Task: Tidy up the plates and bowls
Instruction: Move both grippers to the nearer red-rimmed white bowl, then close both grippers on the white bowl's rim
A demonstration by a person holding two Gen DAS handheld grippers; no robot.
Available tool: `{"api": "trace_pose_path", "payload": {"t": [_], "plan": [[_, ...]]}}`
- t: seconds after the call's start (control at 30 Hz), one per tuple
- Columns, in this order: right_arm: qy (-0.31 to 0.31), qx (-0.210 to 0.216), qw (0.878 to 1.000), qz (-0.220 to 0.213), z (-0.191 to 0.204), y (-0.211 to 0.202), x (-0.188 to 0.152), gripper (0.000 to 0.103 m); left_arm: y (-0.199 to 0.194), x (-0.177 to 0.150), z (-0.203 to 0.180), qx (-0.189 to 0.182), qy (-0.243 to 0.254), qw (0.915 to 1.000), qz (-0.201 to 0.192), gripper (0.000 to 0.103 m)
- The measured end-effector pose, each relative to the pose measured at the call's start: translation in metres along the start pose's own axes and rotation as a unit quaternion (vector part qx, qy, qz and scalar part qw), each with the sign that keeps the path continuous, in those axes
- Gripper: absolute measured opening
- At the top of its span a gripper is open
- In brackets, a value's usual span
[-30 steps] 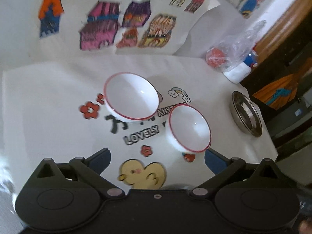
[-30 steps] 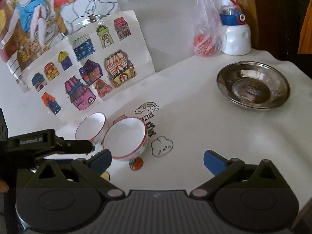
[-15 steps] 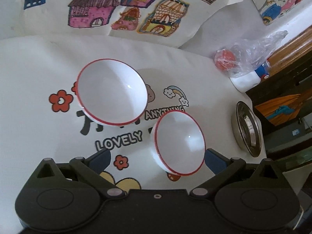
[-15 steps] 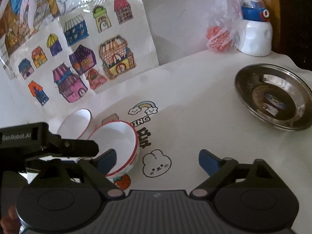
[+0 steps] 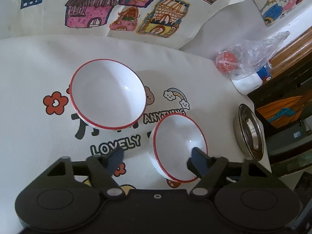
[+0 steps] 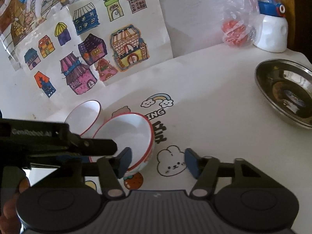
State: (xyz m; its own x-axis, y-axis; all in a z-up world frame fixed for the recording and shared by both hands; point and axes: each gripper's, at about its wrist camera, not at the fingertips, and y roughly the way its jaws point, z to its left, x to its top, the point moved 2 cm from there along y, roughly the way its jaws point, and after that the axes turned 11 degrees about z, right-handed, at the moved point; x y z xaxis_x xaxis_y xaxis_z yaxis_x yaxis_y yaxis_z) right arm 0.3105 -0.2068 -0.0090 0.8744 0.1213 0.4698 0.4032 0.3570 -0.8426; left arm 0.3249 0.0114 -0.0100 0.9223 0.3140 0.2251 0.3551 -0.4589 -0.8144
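- The left gripper (image 5: pixel 157 157) stands part-open, its jaws having just been closing; the near wall of the smaller red-rimmed bowl (image 5: pixel 175 140) lies between them, with one blue pad inside the bowl at its near right rim and the other out on the cloth, clear of the bowl; no squeeze on the wall shows.
- The larger red-rimmed bowl (image 5: pixel 108 95) sits upright beyond the left jaw and to its left, just beside the smaller one but apart from it; nothing touches it.
- The right gripper (image 6: pixel 156 160) is also part-open and has just been closing; its left pad sits at the near rim of the smaller bowl, whether touching or just short I cannot tell; its right pad hangs over the rabbit print on the tablecloth (image 6: pixel 214 101); between the pads lie the bowl's right flank and bare cloth.
- In the right wrist view the left gripper crosses in from the left, its tip over the same bowl.
- The steel plate (image 6: pixel 286 91) lies well off to the right of both pairs of jaws, near the table edge; beyond it stand a white-and-blue bottle (image 6: pixel 271 31) and a plastic bag (image 6: pixel 237 25) holding something red.
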Motion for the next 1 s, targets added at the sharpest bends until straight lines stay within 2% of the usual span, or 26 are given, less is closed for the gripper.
{"api": "trace_pose_path", "payload": {"t": [0.07,0.23,0.3,0.4,0.47,0.73,1.0], "plan": [[0.005,0.007,1.000,-0.003,0.000,0.000,0.001,0.044,0.002,0.000,0.000,-0.005,-0.002,1.0000,0.003,0.056],[0.019,0.027,0.999,-0.001,0.001,0.000,0.001,0.025,0.004,0.000,-0.002,-0.008,0.004,1.0000,0.003,0.032],[0.025,0.030,0.999,0.000,0.001,0.001,0.001,0.023,0.004,0.000,-0.003,-0.004,0.011,0.9999,-0.001,0.028],[0.040,0.033,0.999,0.000,-0.001,0.000,0.000,0.019,0.004,0.000,-0.004,0.007,0.018,0.9998,-0.008,0.016],[0.049,0.032,0.998,0.001,-0.001,-0.001,0.000,0.015,0.003,0.000,-0.004,0.007,0.019,0.9998,-0.008,0.016],[0.046,0.030,0.998,-0.023,0.009,-0.033,-0.006,0.014,-0.007,-0.009,-0.011,0.009,0.034,0.9993,-0.016,0.015],[0.022,0.047,0.998,-0.037,0.041,-0.074,-0.020,0.014,-0.049,-0.028,-0.018,-0.017,0.049,0.9977,-0.044,0.015]]}}
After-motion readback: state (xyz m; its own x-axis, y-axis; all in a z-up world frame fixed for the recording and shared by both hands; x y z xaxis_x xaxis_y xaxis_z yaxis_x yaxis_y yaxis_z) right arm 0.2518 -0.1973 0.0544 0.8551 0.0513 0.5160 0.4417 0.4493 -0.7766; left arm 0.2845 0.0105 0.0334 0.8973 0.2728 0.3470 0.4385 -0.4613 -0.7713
